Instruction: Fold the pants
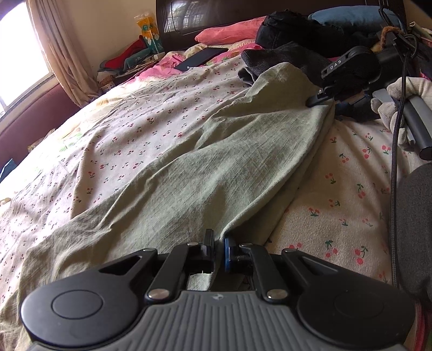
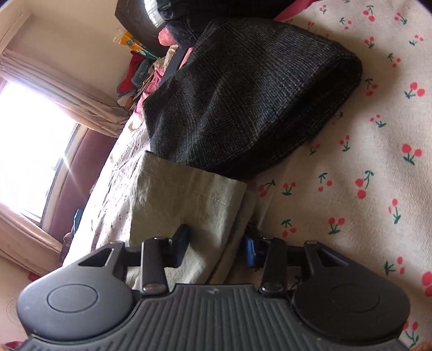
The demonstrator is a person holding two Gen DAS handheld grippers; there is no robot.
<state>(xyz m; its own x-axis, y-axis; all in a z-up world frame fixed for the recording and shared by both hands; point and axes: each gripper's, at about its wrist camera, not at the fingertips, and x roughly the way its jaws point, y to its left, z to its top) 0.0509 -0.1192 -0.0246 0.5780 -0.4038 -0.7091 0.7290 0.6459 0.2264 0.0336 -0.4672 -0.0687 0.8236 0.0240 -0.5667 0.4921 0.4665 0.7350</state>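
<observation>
Pale green pants lie stretched across the cherry-print bedsheet. My left gripper is shut on the near end of the pants, with the cloth pinched between its jaws. My right gripper shows at the far right of the left wrist view, held by a gloved hand, at the far end of the pants. In the right wrist view the right gripper has its jaws set wide apart around the hemmed end of the pants, with the cloth lying between them.
A folded dark grey plaid garment lies just beyond the pants' far end. A black bag, a pink pillow and a phone lie near the dark headboard. A window with curtains is at left. A cable hangs at right.
</observation>
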